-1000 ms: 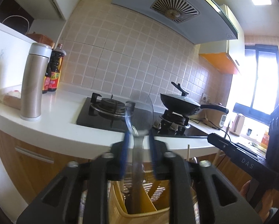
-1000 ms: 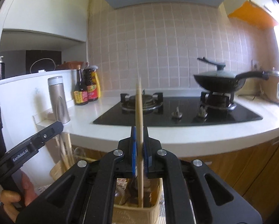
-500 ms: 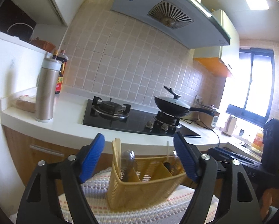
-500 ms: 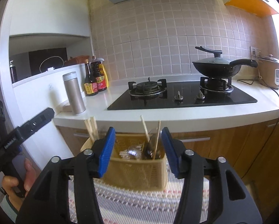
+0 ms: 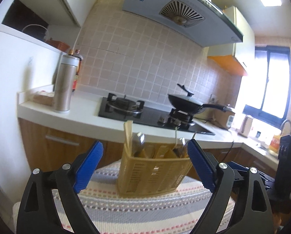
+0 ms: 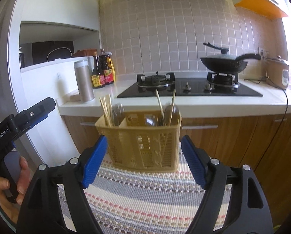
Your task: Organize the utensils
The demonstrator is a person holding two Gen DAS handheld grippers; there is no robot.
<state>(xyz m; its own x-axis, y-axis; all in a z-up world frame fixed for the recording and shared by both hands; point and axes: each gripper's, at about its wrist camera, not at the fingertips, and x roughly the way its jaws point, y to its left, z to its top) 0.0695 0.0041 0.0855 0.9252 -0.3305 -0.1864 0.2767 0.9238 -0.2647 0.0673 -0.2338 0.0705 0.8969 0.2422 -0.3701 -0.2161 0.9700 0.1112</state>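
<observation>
A tan slotted utensil basket [image 5: 153,172] [image 6: 143,142] stands on a striped woven mat [image 5: 145,208] [image 6: 149,195]. It holds chopsticks [image 6: 106,109] at the left, spoons [image 6: 117,112] in the middle and two more chopsticks [image 6: 166,105] at the right. My left gripper [image 5: 143,167] is open and empty, held back from the basket. My right gripper [image 6: 143,161] is open and empty, in front of the basket. The left gripper also shows at the left edge of the right wrist view [image 6: 24,117].
Behind the basket runs a white counter [image 6: 194,105] with a black gas hob [image 6: 188,89], a lidded black wok [image 6: 223,63], a steel flask [image 6: 84,81] and sauce bottles [image 6: 102,70]. Wooden cabinets [image 6: 243,136] are below. A rice cooker [image 6: 278,72] stands at the far right.
A second ago my left gripper was shut on a spoon and my right on a chopstick over the basket. Both have opened, left the utensils in the basket and pulled back.
</observation>
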